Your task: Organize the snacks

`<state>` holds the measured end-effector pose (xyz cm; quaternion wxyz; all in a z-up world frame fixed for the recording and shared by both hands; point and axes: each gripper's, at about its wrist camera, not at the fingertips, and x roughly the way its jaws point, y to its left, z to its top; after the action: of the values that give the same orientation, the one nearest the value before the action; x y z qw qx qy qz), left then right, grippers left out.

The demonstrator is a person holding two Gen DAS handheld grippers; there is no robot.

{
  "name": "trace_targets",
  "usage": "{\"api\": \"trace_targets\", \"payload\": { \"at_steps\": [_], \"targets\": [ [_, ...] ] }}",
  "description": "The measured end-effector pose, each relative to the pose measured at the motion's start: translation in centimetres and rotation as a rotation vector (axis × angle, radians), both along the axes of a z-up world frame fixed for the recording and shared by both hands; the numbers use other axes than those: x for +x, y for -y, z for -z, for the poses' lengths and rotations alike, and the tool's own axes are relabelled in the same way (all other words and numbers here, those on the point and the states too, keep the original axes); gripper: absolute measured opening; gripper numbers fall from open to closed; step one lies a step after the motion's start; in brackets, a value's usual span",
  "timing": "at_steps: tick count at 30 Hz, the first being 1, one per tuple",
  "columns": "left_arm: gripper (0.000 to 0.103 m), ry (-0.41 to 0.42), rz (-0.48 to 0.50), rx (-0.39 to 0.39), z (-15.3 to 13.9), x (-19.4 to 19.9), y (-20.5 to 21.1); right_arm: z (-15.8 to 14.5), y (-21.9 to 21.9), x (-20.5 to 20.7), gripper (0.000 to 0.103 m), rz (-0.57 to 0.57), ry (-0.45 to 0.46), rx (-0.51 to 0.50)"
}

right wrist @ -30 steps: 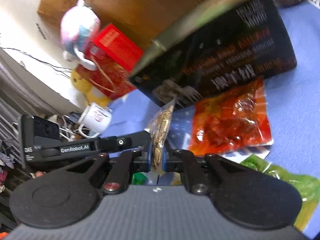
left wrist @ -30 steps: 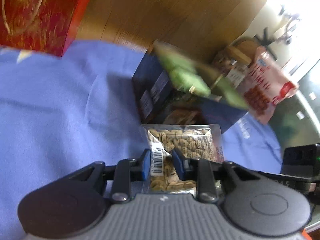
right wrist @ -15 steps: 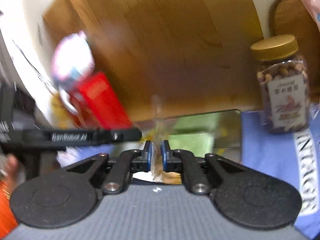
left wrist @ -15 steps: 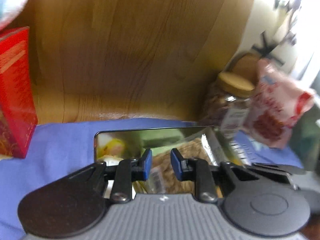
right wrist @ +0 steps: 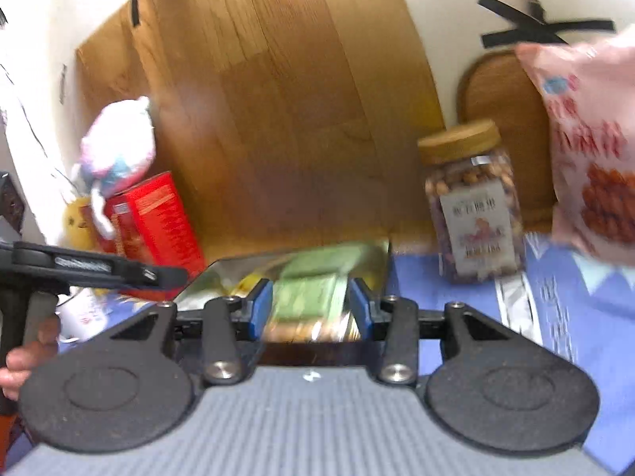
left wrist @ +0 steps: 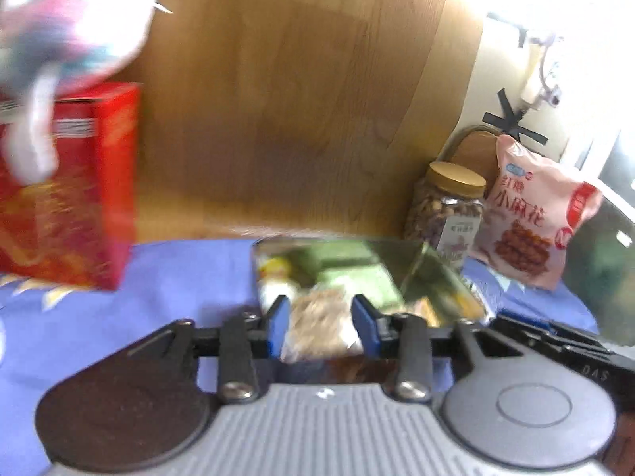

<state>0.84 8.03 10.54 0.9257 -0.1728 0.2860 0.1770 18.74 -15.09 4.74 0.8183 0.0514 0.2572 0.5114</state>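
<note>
I judge the step is to release the peanut packet (left wrist: 317,325) into the box (left wrist: 337,254) on the counter (left wrist: 166,297). To do it well, I should keep both grippers above the box until the packet is fully free, then draw them back straight.

The jaws of the left gripper (left wrist: 320,325) are opening, the packet between them but seemingly not pressed. The jaws of the right gripper (right wrist: 310,307) are opening too; I see only the box contents beyond them.
</note>
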Motion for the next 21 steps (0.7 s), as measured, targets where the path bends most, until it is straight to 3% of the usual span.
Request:
{"api": "trace_targets", "payload": {
  "at_steps": [3, 8, 12, 17, 21],
  "targets": [
    [0.039, -0.056, -0.020, -0.013, 1.6, -5.2, 0.8, 1.6, 2.2, -2.6, 0.047, -0.072, -0.087, 0.004],
    [0.039, -0.171, -0.057, -0.141, 5.3, -11.0, 1.2, 4.5, 1.2, -9.4, 0.048, -0.342, -0.170, -0.096],
    [0.039, -0.154, -0.058, -0.224, 6.2, -13.3, 1.5, 4.6, -1.6, -15.9, 0.055, -0.504, 0.016, -0.223],
    [0.037, -0.159, -0.021, -0.247, 7.6, -12.1, 2.1, 4.9, -4.7, -19.6, 0.055, -0.542, 0.170, -0.289],
    [0.032, -0.137, -0.014, -0.242, 7.0, -10.9, 2.9, 5.0, -5.2, -19.6, 0.040, -0.508, 0.191, -0.288]
  ]
}}
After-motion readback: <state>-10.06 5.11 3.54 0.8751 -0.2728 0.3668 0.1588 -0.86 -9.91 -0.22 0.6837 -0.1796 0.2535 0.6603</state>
